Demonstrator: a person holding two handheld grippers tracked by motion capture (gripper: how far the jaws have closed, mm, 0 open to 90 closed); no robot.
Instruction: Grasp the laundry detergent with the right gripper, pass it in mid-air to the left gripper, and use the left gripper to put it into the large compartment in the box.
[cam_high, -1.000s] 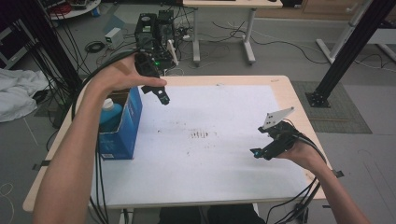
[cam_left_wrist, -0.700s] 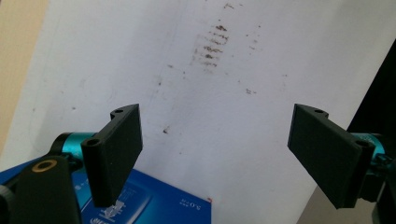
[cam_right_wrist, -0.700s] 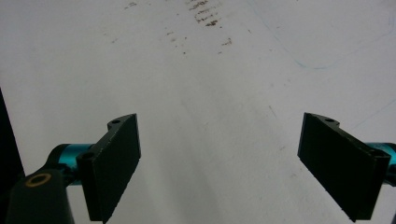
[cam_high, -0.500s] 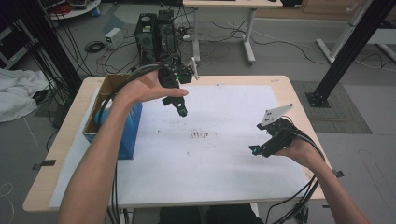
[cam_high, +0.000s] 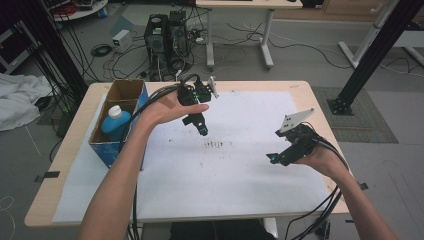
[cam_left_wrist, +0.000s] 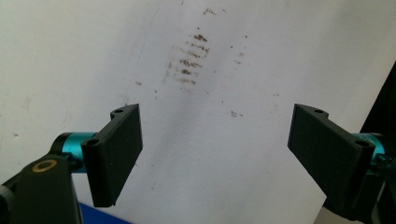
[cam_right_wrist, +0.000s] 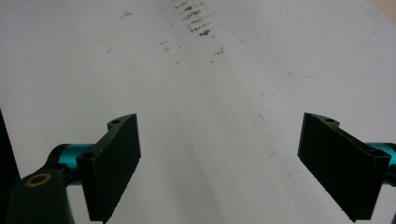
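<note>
Fingers apart, both grippers, nothing btwn. Blue bottle (cam_high: 116, 121) in box (cam_high: 131, 90), table's left; brown smudges (cam_high: 218, 145) mid-sheet.

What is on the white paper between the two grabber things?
Between the left gripper and the right gripper lies bare white paper with a small patch of brown smudges. The high view shows it.

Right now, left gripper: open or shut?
Open. In the left gripper view the left gripper has its black jaws set wide apart, with bare white sheet and brown smudges between them and nothing held.
</note>
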